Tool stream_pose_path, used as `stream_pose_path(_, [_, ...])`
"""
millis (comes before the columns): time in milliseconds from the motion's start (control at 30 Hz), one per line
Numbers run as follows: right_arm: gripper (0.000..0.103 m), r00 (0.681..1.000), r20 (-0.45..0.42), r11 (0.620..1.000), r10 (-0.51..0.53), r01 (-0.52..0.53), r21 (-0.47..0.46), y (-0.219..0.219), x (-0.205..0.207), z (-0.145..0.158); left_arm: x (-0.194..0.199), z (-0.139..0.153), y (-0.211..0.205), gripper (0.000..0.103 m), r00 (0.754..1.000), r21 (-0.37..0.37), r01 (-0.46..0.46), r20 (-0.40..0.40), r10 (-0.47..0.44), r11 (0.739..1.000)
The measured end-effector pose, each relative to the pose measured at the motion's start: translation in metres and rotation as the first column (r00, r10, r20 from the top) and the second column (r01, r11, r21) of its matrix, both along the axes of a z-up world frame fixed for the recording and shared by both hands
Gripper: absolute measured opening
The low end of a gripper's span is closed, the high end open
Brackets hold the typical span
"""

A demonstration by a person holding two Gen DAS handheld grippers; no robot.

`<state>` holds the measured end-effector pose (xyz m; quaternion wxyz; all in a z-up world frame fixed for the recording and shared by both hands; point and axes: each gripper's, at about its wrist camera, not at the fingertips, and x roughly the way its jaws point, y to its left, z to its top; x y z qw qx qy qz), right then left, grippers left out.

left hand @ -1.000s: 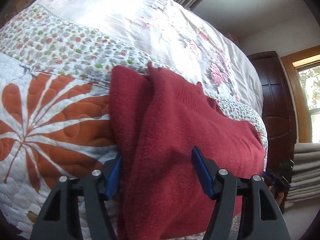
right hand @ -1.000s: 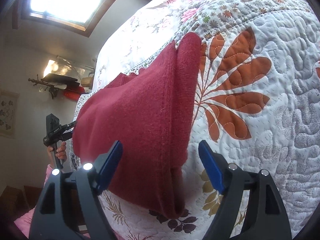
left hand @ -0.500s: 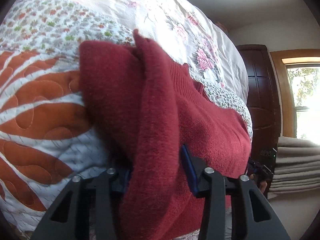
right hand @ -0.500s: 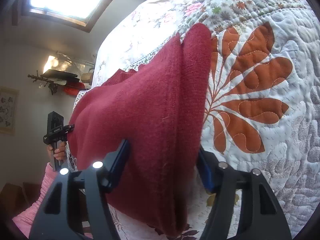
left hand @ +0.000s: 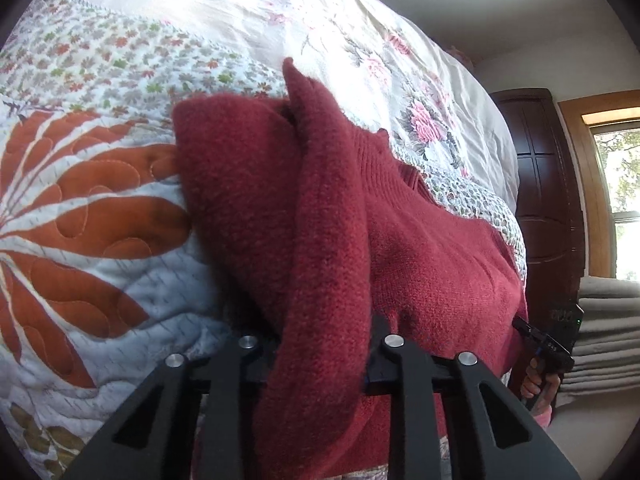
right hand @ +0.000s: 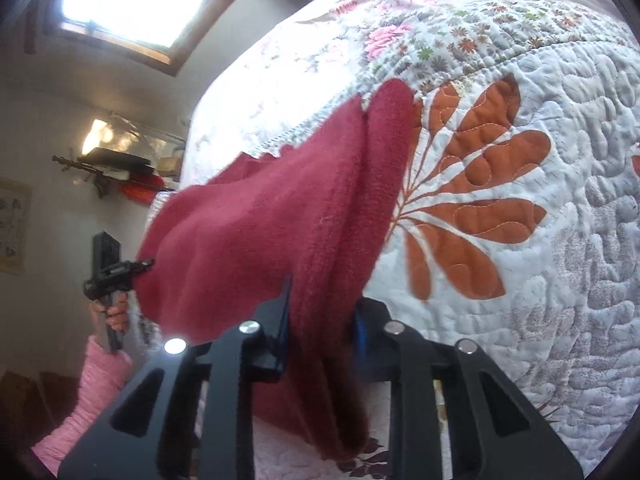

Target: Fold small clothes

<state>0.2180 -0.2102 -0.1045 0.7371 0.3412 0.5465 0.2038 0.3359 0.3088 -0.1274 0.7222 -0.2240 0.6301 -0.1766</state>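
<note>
A dark red knitted sweater (left hand: 332, 216) lies folded on a quilted bedspread (left hand: 80, 208) with orange leaf shapes. My left gripper (left hand: 324, 344) is shut on a bunched fold at the sweater's near edge. In the right wrist view the same red sweater (right hand: 264, 224) is lifted off the quilt (right hand: 520, 240), and my right gripper (right hand: 320, 324) is shut on its other end. The cloth hangs stretched between the two. The right gripper (left hand: 544, 344) and a hand appear at the far right of the left view; the left gripper (right hand: 116, 272) shows at the left of the right view.
A floral cream cover (left hand: 360, 40) lies beyond the quilt. A dark wooden door (left hand: 548, 184) and a window (left hand: 616, 184) stand at the right, with stacked grey cloth (left hand: 604, 328) below. A pink sleeve (right hand: 88, 392) and a wall shelf (right hand: 116, 164) are at the left.
Both grippers went from open around the sweater's edges to shut on them. The pinched folds have begun to rise off the quilt.
</note>
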Motion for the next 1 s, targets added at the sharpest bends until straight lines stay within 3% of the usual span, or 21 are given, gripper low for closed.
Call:
stream_pose_path(33, [0.020,1.000,0.019,0.998,-0.013,0.012,0.056,-0.004,-0.002,0.008,-0.003,0.007,-0.001,0.022,1.000,-0.004,-0.002,0.013,0.002,1.000])
stream_pose_path(233, [0.019,0.994,0.102,0.996,0.039,-0.046,0.075,0.005,-0.014,0.064,-0.029,0.054,0.005,0.020,0.998,-0.092,-0.019,0.051,0.024,0.996])
stream_pose_path(433, [0.019,0.984,0.151,0.990,0.097,-0.111,0.085,-0.010,-0.054,0.104,-0.083,0.097,0.021,0.020,0.998,-0.116,0.043,0.048,-0.038,0.992])
stream_pose_path(533, [0.021,0.987,0.077,0.989,0.138,-0.141,0.036,-0.002,-0.076,0.082,-0.104,0.083,0.024,0.021,0.996,-0.057,0.079,-0.029,-0.080,0.995])
stream_pose_path(667, [0.023,0.982,-0.138,0.987,0.126,-0.138,-0.084,0.009,-0.095,0.001,-0.118,0.022,0.034,0.023,0.989,-0.029,0.065,-0.134,-0.069,0.997])
stream_pose_path(700, [0.023,0.981,-0.158,0.989,0.112,-0.125,-0.075,0.009,-0.096,-0.013,-0.119,0.010,0.035,0.025,0.989,-0.020,0.054,-0.137,-0.057,0.998])
stream_pose_path(800, [0.028,0.989,-0.136,0.997,0.062,-0.067,-0.035,0.004,-0.098,-0.031,-0.124,-0.011,0.031,0.033,0.996,-0.013,0.021,-0.091,-0.022,1.000])
stream_pose_path(900, [0.035,0.995,-0.073,0.993,0.061,-0.067,-0.094,0.007,-0.101,-0.015,-0.136,0.000,0.017,0.044,0.999,0.118,0.044,0.011,-0.045,0.992])
stream_pose_path(1000, [0.045,0.999,-0.007,0.984,0.049,-0.050,-0.172,0.004,-0.102,0.013,-0.142,0.029,0.008,0.045,0.992,0.228,0.052,0.100,-0.077,0.972])
